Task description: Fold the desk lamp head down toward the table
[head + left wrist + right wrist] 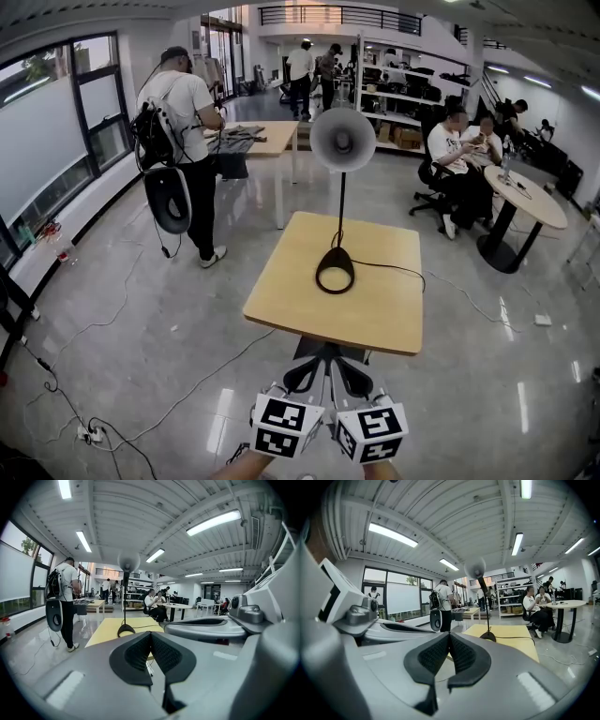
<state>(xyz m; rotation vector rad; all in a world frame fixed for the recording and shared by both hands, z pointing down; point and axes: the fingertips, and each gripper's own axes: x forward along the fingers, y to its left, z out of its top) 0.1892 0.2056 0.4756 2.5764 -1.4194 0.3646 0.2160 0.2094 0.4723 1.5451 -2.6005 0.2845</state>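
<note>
The lamp (341, 211) is seen upright near the middle of the wooden bench (291, 300), at twelve o'clock from both claws and well apart from them. Its head (342, 139) is raised high on a thin dark stem (341, 202), the open bell faced back toward six o'clock, so nothing is folded yet. The ring base (335, 272) is laid flat on the bench, and a cord (389, 267) is trailed from it toward three o'clock. The left claw (314, 361) is held closed with nothing between its pads, as is shown in its own view (151, 644). The right claw (449, 644) is likewise shut and empty, just beside the left at six o'clock, short of the bench edge. A standing person (183, 141) is noted at ten o'clock and seated people (464, 150) at two o'clock, clear of the work. The lamp is judged light, with a slim stem and a small base, so tipping or sliding is to be expected if the head is pushed alone. The bell looks smooth and rounded, likely slippery. A hold on its rim or on the neck behind it is favoured, with the base or lower stem pinned by the other claw. Where the joint sits cannot be made out.
</note>
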